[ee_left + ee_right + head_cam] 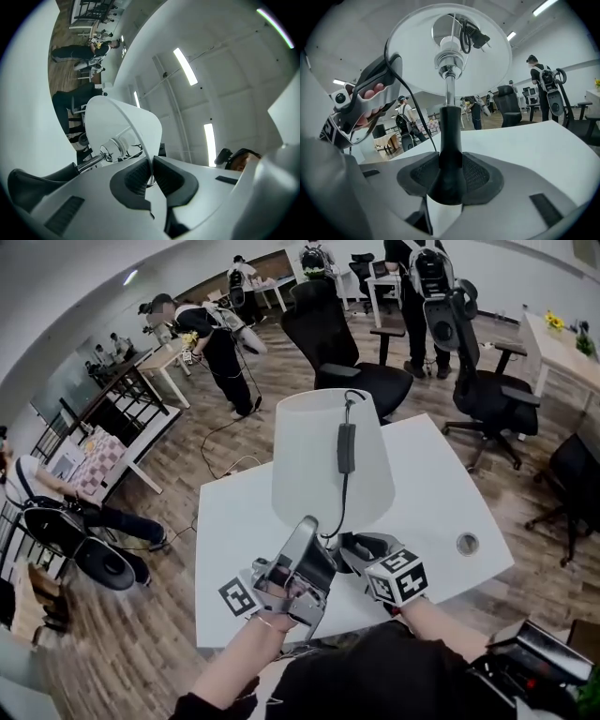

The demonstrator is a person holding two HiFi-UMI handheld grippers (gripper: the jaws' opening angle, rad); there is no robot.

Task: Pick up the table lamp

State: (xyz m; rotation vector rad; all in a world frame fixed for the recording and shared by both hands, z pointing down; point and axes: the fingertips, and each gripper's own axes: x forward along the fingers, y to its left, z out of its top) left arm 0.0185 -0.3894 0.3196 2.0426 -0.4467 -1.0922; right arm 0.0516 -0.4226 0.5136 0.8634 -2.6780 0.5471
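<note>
The table lamp has a white shade (314,460), a chrome stem and a black lower post (451,140). Its black cord with an inline switch (346,448) hangs over the shade, and the plug (476,37) lies inside the top. In the head view the lamp hangs above the white table (441,493). My left gripper (305,526) is shut on the shade's lower rim (149,154), which runs thin between the pads. My right gripper (450,176) is shut on the black post. The left gripper (370,101) also shows at the shade's edge in the right gripper view.
A round cable hole (467,543) sits in the table's right part. Black office chairs (347,352) (483,381) stand beyond the far edge. Several people stand at desks further back (220,343). A seated person (56,512) is at the left.
</note>
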